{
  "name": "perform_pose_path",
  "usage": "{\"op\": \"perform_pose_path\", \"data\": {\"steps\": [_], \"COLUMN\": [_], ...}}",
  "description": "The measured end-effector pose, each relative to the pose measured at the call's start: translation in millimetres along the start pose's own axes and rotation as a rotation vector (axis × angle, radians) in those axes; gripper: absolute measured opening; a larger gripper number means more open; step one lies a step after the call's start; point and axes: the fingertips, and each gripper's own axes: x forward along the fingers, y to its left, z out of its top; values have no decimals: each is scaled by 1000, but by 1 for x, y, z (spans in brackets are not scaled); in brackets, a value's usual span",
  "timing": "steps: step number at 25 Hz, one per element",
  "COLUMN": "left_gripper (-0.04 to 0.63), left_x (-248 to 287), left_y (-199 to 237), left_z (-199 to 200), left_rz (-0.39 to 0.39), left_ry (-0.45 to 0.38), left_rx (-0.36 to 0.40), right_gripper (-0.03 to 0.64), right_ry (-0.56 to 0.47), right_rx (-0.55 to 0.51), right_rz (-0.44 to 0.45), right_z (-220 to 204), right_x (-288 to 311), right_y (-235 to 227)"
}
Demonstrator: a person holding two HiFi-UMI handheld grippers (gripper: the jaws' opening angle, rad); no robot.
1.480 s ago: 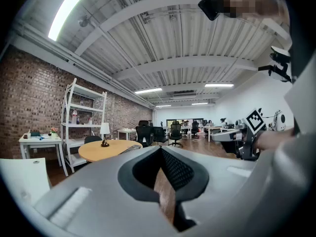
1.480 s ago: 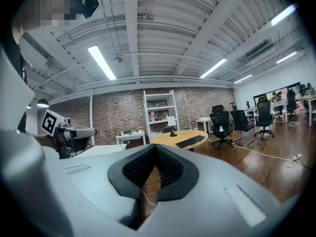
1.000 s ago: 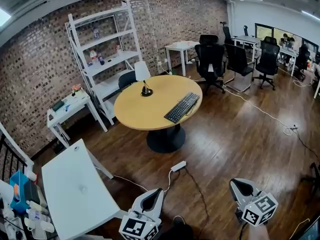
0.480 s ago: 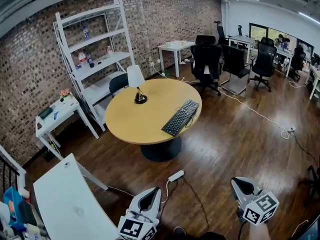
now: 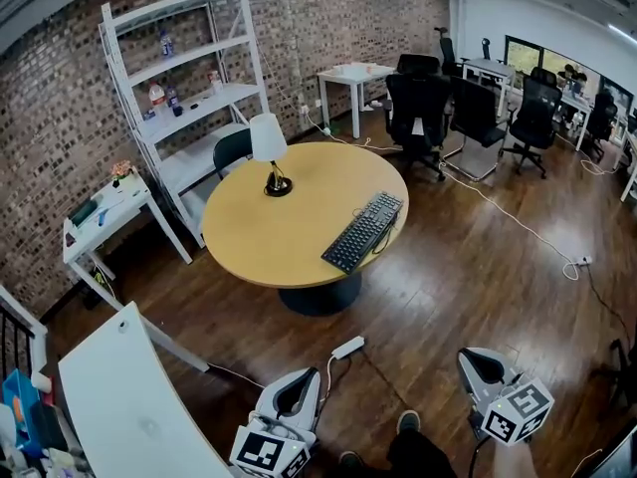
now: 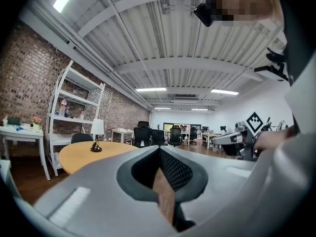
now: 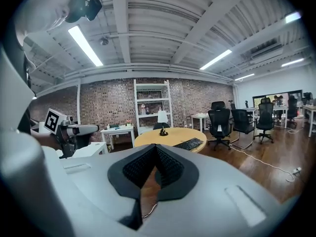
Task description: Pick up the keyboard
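Two closed, empty grippers, left gripper (image 5: 304,381) and right gripper (image 5: 478,361), hovering far from the keyboard (image 5: 363,231) on the table (image 5: 259,237).

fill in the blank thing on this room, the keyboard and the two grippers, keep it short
1. The keyboard lies on a table whose top is ____ in shape.
2. In the head view the lamp stands to the ____ of the keyboard.
3. The left gripper and the right gripper both have their jaws ____, with nothing between them.
4. The white shelf unit stands against a ____ wall.

Missing words: round; left; shut; brick
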Motion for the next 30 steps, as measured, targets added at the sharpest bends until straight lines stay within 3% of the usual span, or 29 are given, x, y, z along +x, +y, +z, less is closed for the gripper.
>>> {"op": "perform_pose_path", "data": {"steps": [20, 25, 30], "left_gripper": [2, 2, 18], "left_x": [203, 235, 265], "left_y": [19, 47, 107], "left_z": [-27, -38, -53], "left_rz": [204, 231, 257], "left_ry": [39, 105, 141], "left_rx": [16, 3, -7], "right_gripper": [2, 2, 2], "right_ry": [-22, -7, 10], "right_rx": [-26, -4, -12], "right_rz": [161, 178, 177], "right_z": [32, 35, 43], "right_x": [119, 157, 217], "right_y": [-209, -233, -249]}}
